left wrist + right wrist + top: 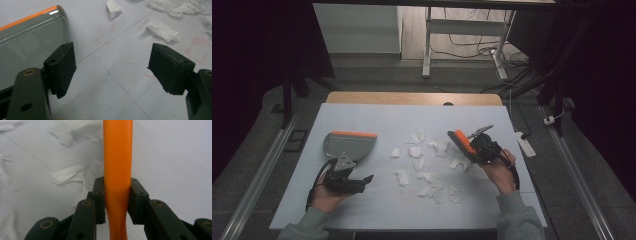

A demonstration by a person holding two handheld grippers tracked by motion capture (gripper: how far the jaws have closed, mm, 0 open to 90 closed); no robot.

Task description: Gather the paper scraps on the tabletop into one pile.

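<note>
My right claw (117,202) grips the orange brush (117,157) handle, paper scraps (428,165) just beside it. My left claw (112,72) hangs released, the dustpan (27,45) at its side.

The table (377,120) has a pale white sheet over most of it, with bare wood showing along the far edge. A grey dustpan (348,144) with an orange edge sits flat on the left, and torn white paper scraps (422,165) lie scattered around the middle.
</note>
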